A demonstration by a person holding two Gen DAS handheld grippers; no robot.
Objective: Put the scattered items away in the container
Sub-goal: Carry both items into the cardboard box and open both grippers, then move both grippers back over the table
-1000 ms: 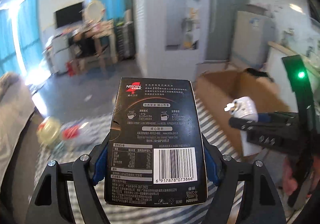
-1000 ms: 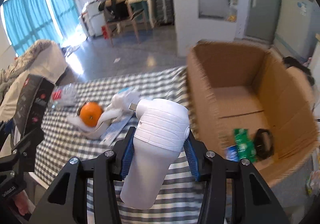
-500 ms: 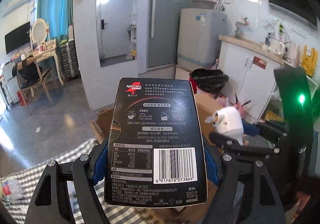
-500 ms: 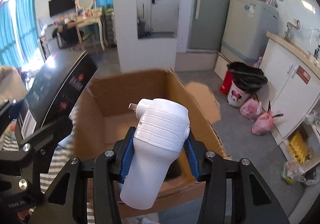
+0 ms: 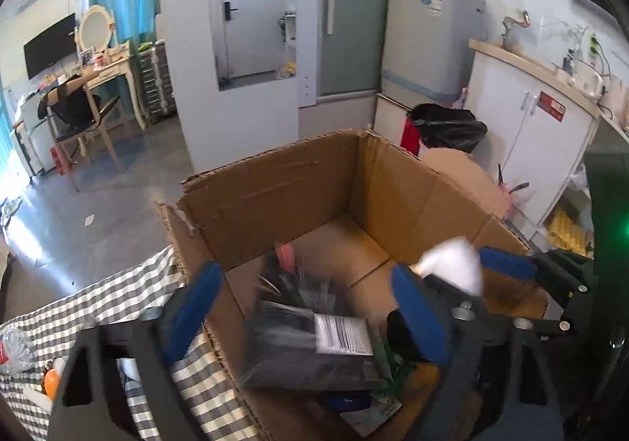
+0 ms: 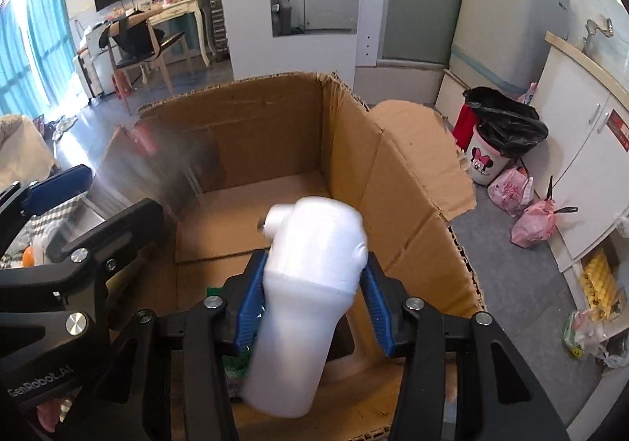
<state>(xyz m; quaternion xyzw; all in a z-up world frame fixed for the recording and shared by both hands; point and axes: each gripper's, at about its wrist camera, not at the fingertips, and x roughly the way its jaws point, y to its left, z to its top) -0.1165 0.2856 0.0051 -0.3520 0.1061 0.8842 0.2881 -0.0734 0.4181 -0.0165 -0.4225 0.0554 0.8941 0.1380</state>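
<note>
A brown cardboard box (image 5: 275, 185) stands open below both grippers; it also shows in the right wrist view (image 6: 354, 118). My left gripper (image 5: 306, 307) is open over the box. The black coffee box (image 5: 310, 346), blurred, is inside the cardboard box, free of the pads. My right gripper (image 6: 310, 303) has its jaws spread, and the white bottle (image 6: 306, 283), blurred and tilted, sits loosely between them above the box floor. The bottle and the right gripper also show in the left wrist view (image 5: 452, 268).
A checked tablecloth (image 5: 118, 295) lies left of the box, with an orange (image 5: 51, 382) and a clear bottle (image 5: 13, 346) on it. A black-bagged bin (image 6: 499, 134), pink bags (image 6: 530, 213) and white cabinets (image 5: 542, 150) stand to the right.
My left gripper opened and the coffee box dropped into the cardboard box. My right gripper's jaws widened and the white bottle tilted and blurred. Both grippers moved lower over the box.
</note>
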